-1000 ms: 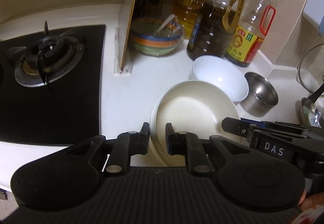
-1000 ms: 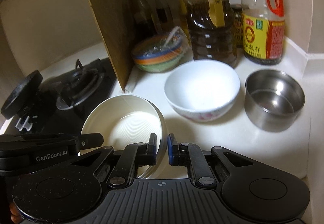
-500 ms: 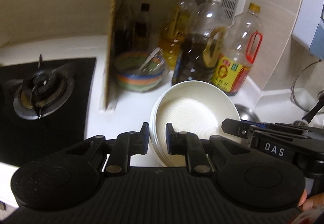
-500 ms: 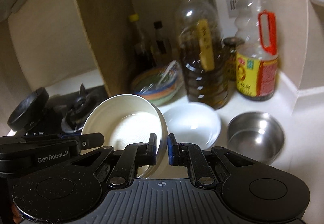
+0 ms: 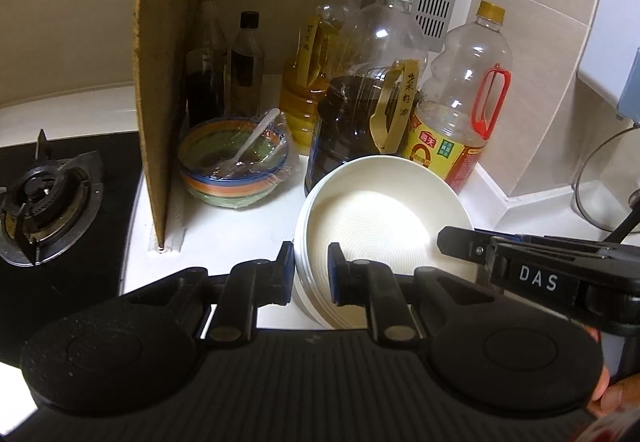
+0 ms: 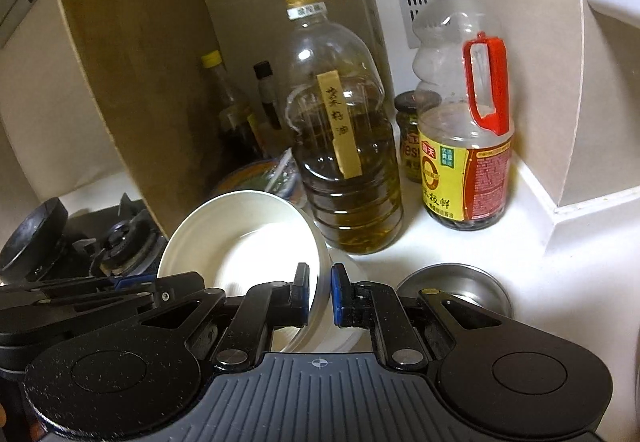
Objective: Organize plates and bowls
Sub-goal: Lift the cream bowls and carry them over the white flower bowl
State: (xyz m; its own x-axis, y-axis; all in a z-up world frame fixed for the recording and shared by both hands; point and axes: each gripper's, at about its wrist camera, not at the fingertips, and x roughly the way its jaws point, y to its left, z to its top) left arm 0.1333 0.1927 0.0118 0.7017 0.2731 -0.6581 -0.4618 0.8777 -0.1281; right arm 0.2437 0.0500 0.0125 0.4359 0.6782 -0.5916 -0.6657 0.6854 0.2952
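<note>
While both grippers are clamping it from opposite sides, the plate stack (image 5: 372,218) is hanging clear above the counter (image 5: 240,226), in front of the bottles. The plates are round, cream and matte, with fine concentric rings pressed into the top one's well; several thin rims are showing edge-on along the near left side. The stack is tilting, its open face turned up and towards the cameras and its far rim sitting higher than the near one. Being round, it has no long axis.

The left gripper (image 5: 310,266) is pinching the near left rim, its blue-padded jaws standing narrow on the stacked edges. The right gripper (image 6: 320,290) is doing the same on the opposite rim, jaws narrow and shut on the plates. Both are pointing forward and downward, side by side, each showing in the other's view as black bars.

Below the stack a white bowl's (image 6: 344,262) glossy edge is peeking out, and just right of it a steel cup (image 6: 456,286) is sitting, round and brushed. Behind, clear plastic oil bottles (image 6: 344,146) are standing upright, ribbed and half full. A striped bowl (image 5: 236,170) under cling film is holding a white spoon. A cardboard sheet (image 5: 168,74) is standing on edge beside the black burner (image 5: 40,198).
</note>
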